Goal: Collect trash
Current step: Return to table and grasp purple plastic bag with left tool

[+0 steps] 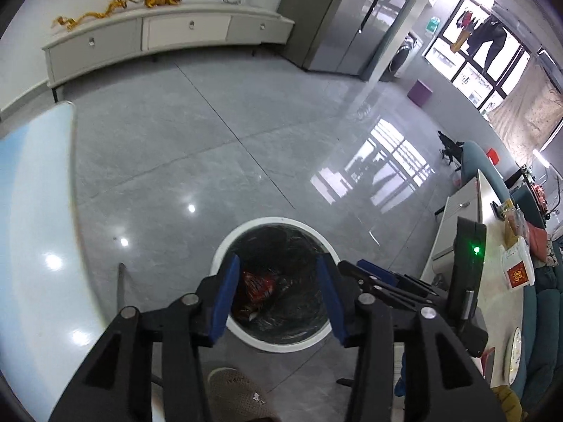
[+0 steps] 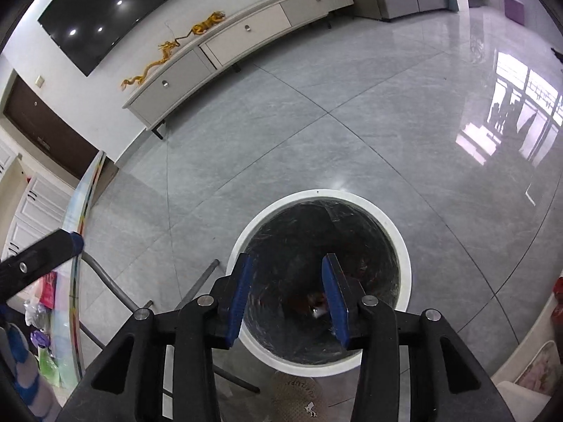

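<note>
A round white trash bin (image 1: 274, 221) with a black liner stands on the grey tile floor. My left gripper (image 1: 278, 259) hangs above its mouth, jaws open with nothing between the blue pads. A crumpled red-orange wrapper (image 1: 257, 286) lies inside on the liner. The right gripper's fingers (image 1: 387, 281) show just to the right, over the rim. In the right wrist view my right gripper (image 2: 288, 258) is also open and empty over the same bin (image 2: 316, 195). A small red and white scrap (image 2: 316, 304) shows deep inside by the right pad. The left gripper's finger (image 2: 52, 249) reaches in from the left edge.
A slippered foot (image 1: 239, 394) stands close in front of the bin. A glass table edge (image 1: 35, 211) curves along the left, its metal legs (image 2: 200, 281) beside the bin. A white table with boxes (image 1: 492, 232) is on the right. A low white cabinet (image 1: 158, 31) lines the far wall.
</note>
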{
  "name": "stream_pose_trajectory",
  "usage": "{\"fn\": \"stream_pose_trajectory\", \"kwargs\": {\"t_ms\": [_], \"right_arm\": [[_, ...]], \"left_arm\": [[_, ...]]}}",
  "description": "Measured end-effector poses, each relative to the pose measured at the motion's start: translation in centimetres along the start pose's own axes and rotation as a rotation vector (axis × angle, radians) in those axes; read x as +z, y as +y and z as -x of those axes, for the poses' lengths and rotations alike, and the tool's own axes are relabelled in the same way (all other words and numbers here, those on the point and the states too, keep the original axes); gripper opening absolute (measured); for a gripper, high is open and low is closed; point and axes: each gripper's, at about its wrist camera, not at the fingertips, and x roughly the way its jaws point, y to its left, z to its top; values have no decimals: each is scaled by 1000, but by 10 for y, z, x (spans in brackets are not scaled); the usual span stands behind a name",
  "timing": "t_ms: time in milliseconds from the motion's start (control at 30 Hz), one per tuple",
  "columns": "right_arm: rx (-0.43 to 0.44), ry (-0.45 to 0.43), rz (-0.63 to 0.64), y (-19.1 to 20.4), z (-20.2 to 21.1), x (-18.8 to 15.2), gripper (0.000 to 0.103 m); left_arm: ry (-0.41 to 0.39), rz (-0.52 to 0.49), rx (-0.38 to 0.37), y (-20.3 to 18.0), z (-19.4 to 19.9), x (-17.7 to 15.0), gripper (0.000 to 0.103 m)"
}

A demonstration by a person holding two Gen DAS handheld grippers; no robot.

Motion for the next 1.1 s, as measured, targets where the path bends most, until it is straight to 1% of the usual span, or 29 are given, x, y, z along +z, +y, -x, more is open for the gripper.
{"fn": "stream_pose_trajectory", "kwargs": {"t_ms": [133, 300, 400, 467, 600, 733, 833, 967, 1033, 1100], "right_arm": [[18, -75, 52, 24, 28, -1, 42], [58, -148, 175, 81, 69, -5, 42], [83, -168, 251, 118, 89, -13, 42], [96, -171, 298, 143, 98, -23, 42], [137, -170, 368, 185, 111, -43, 42], [189, -151, 434, 228, 115, -61, 42], [229, -122, 469, 257, 112, -74, 42], [265, -76, 546, 296, 102, -97, 46], [269, -53, 586, 315, 96, -105, 48], [269, -30, 618, 331, 90, -115, 48]], "left_arm": [[-71, -54, 46, -4, 43, -12, 44], [-150, -98, 93, 0, 99, -35, 44], [-169, -102, 132, 13, 127, -52, 44], [-184, -81, 133, 31, 148, -66, 44], [-230, -32, 199, 79, 193, -98, 44], [-264, 44, 309, 140, 236, -136, 44], [-264, 127, 355, 188, 261, -166, 44], [-249, 222, 404, 242, 276, -204, 44], [-242, 260, 402, 259, 278, -216, 44], [-238, 277, 403, 270, 277, -228, 44]]}}
